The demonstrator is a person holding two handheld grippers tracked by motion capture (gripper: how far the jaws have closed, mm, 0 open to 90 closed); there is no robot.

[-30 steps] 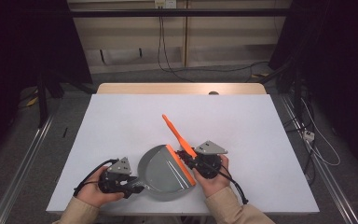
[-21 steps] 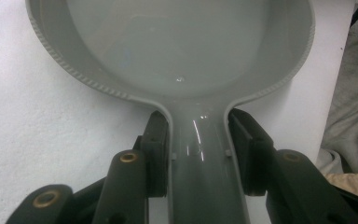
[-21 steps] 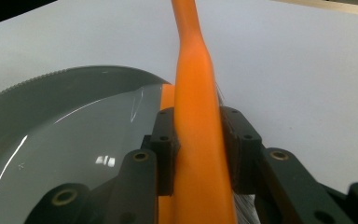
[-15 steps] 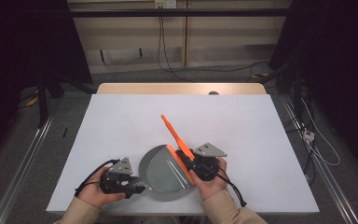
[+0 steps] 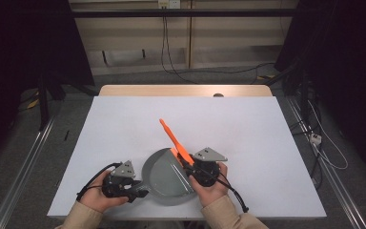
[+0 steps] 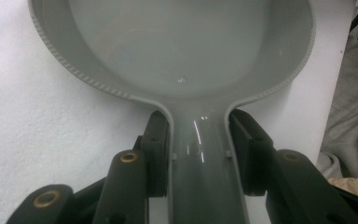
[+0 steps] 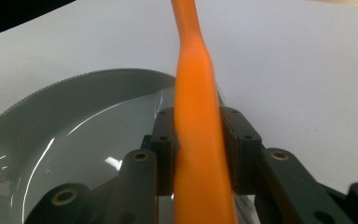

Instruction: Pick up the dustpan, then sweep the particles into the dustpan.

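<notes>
Dustpan (image 5: pixel 164 177), grey and smooth inside, is seen at the lower centre of the high view, resting on the white table (image 5: pixel 248 129) near its front edge. At the lower left, the left gripper (image 5: pixel 134 191) is held in a hand (image 5: pixel 97 196), its jaws clamped on the pan's short handle (image 6: pixel 200 163); in the left gripper view the pads are pressed against both sides of it. Right of the pan, the right gripper (image 5: pixel 193 164) is closed on an orange brush handle (image 7: pixel 198 140), which is angled toward the upper left above the pan's rim.
</notes>
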